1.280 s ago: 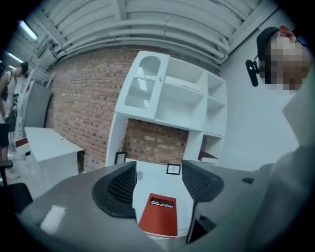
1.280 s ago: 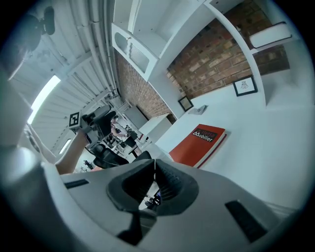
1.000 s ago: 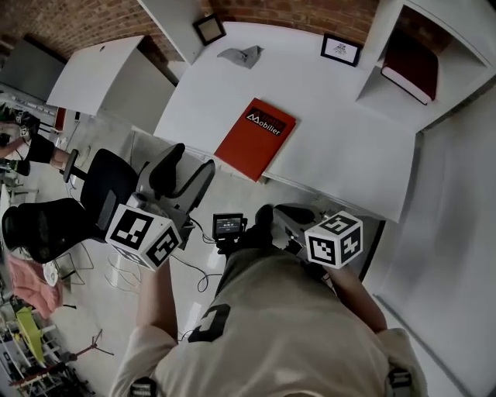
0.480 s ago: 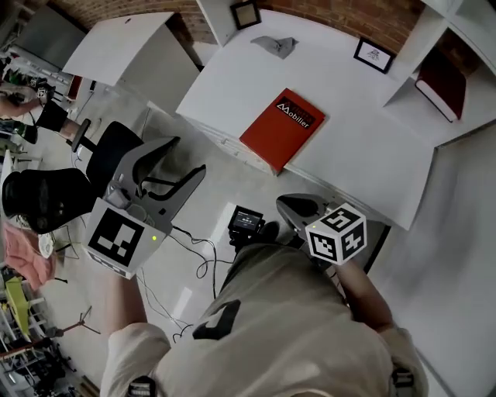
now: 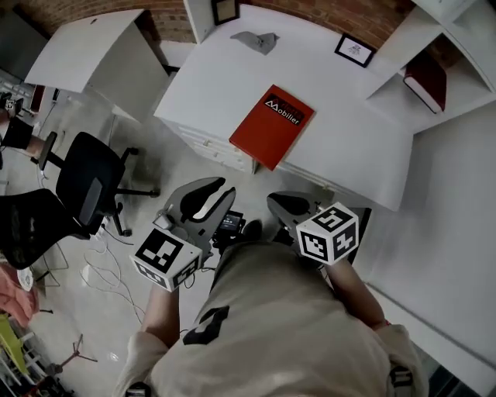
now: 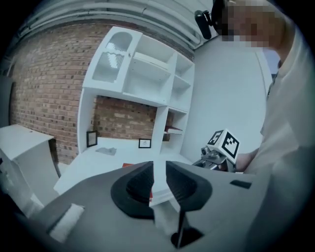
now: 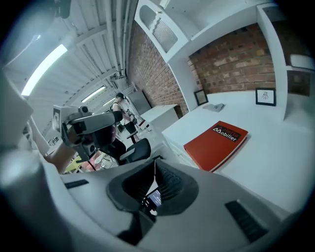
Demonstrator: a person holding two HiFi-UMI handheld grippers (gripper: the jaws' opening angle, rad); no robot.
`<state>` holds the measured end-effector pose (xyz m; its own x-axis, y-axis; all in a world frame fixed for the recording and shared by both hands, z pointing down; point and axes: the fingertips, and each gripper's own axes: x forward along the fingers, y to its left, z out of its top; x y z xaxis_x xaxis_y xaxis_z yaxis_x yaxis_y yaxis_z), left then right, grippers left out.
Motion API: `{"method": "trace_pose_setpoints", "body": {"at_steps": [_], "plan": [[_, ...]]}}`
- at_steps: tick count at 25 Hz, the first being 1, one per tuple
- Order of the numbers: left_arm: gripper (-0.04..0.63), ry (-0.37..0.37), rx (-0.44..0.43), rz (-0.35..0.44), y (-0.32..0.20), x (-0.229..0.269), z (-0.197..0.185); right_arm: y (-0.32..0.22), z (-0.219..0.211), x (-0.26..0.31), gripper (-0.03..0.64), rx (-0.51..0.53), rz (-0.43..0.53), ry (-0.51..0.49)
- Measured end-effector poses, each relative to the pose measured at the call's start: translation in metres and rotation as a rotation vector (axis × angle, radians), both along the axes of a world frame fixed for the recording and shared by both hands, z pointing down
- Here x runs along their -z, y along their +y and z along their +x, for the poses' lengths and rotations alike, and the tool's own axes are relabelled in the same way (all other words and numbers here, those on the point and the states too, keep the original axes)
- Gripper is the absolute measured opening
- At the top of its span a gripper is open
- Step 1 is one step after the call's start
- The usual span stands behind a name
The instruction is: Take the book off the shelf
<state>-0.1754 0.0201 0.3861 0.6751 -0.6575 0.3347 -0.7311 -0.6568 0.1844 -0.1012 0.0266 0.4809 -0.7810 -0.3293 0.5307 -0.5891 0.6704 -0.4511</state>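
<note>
A red book (image 5: 271, 126) with white lettering lies flat on the white desk (image 5: 353, 151), one corner over the front edge; the right gripper view shows the same red book (image 7: 216, 144). A dark red book (image 5: 425, 82) lies in the white shelf unit (image 5: 465, 46) at the back right. Both grippers are held low in front of the desk, away from either book. My left gripper (image 5: 209, 195) has its jaws closing to a narrow gap with nothing between them (image 6: 159, 167). My right gripper (image 5: 288, 203) is shut and empty (image 7: 154, 165).
Two small picture frames (image 5: 353, 50) (image 5: 225, 11) and a crumpled grey item (image 5: 256, 39) sit at the back of the desk. Black office chairs (image 5: 89, 186) stand on the left. A small device with a screen (image 5: 230, 222) and cables lie on the floor.
My left gripper has swung in from the left toward the body and its jaws have narrowed. The right gripper stays shut in much the same place.
</note>
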Motion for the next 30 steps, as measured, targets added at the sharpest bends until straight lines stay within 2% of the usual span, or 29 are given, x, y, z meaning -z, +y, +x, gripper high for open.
{"method": "trace_pose_setpoints", "body": {"at_steps": [1,3,6,12,19,25,30], "plan": [[0.055,0.026,-0.019,0.007,-0.002,0.000,0.001,-0.002,-0.002,-0.002,0.006,-0.018,0.010,0.010],[0.041,0.061,-0.036,0.027,-0.007,0.000,-0.003,-0.005,-0.008,-0.004,0.006,-0.041,0.033,0.028],[0.006,0.071,-0.052,0.032,-0.012,0.001,-0.008,-0.003,-0.009,0.000,0.006,-0.072,0.046,0.042],[0.005,0.051,-0.142,0.057,-0.020,0.010,0.019,-0.008,0.024,0.013,0.006,-0.197,0.032,0.035],[0.005,0.063,-0.186,0.034,-0.031,0.009,0.064,-0.023,0.061,0.009,0.006,-0.245,0.007,-0.011],[0.005,0.053,-0.171,0.042,-0.056,0.015,0.119,-0.059,0.126,0.008,0.006,-0.305,-0.062,-0.141],[0.005,0.059,-0.145,0.040,-0.076,0.021,0.171,-0.107,0.219,0.002,0.006,-0.472,-0.167,-0.288]]}}
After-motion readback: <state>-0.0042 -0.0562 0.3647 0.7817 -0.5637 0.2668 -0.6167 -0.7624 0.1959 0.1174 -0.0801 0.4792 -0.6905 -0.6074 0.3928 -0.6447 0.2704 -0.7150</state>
